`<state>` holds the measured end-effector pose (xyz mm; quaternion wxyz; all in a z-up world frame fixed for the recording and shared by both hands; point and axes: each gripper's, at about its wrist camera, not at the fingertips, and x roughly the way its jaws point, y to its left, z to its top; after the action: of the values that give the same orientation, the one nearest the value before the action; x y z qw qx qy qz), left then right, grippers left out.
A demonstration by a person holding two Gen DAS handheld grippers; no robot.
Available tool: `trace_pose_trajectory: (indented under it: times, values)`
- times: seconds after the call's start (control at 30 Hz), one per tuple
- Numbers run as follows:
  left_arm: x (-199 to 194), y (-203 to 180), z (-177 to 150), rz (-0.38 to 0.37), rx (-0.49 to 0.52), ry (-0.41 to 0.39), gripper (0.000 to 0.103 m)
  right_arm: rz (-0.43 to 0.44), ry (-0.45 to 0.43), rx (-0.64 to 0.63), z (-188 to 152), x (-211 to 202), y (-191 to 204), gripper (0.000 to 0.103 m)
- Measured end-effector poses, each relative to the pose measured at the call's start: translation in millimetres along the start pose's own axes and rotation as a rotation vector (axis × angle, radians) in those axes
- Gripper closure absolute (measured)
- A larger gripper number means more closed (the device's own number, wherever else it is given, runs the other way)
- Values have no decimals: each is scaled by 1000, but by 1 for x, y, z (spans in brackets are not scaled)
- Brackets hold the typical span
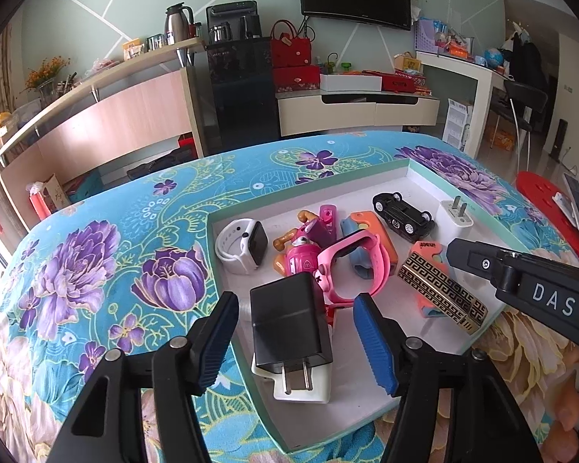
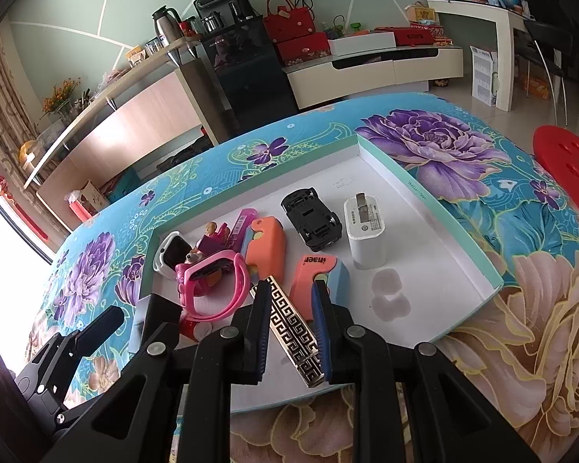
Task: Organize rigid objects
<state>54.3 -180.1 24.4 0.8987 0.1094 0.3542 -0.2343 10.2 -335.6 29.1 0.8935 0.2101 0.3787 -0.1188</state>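
a: blue pads of the left gripper (image 1: 297, 343) stand spread either side of a black charger (image 1: 289, 320), not touching it. prongs point at the camera.

b: is it on the tray floor?

a: no, it lies on a white block (image 1: 303, 387), near the front wall of the tray (image 2: 459, 227).

b: and the right gripper (image 2: 291, 332)?

a: pinched on a gold-and-black patterned bar (image 2: 295, 333), at the tray's front edge. its tip shows from the left camera too, just past the white charger (image 2: 364, 233).

b: what crowds the middle?

a: pink watch (image 1: 351, 266) just behind the black charger, leaning on a pink toy (image 1: 299, 258). white watch (image 1: 241, 247) to the left. two orange cases: one (image 2: 266, 249) behind the pink strap, one marked "inaer" (image 2: 316, 277) touching the bar.

b: further back?

a: one black toy car (image 2: 312, 218) on its roof, the white charger upright beside it, a magenta piece (image 1: 326, 222) behind the toy.

b: count?

a: two watches, two chargers, two cases, one car, one bar. all in the tray, on a floral cloth (image 1: 108, 254).
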Motion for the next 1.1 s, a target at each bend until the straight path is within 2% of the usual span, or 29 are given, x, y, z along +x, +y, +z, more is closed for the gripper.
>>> trace_pose_trajectory:
  times: [0.23, 0.43, 0.57, 0.7, 0.73, 0.77, 0.83, 1.0, 1.07, 1.1]
  values:
    - [-5, 31, 3, 62, -89, -10, 35, -1, 5, -1, 0, 1, 0, 81]
    - [0, 64, -1, 167, -171, 31, 33, 1, 31, -29, -3, 7, 6, 81]
    - [2, 82, -5, 200, -232, 66, 32, -7, 43, -56, -5, 10, 14, 81]
    - [4, 89, -8, 240, -252, 85, 30, -13, 53, -83, -6, 13, 23, 79]
    - [4, 91, -9, 245, -255, 88, 29, -15, 54, -89, -6, 13, 25, 76]
    - [4, 92, -10, 250, -259, 92, 27, -17, 55, -96, -6, 14, 28, 66]
    - [6, 95, -11, 255, -269, 104, 23, -21, 52, -110, -7, 13, 32, 55]
    - [8, 101, -14, 279, -288, 118, 14, -27, 54, -139, -8, 15, 40, 42]
    - [7, 104, -14, 289, -292, 117, 6, -35, 58, -152, -9, 16, 43, 34]
    - [7, 104, -14, 294, -293, 115, 5, -38, 58, -158, -9, 16, 44, 33]
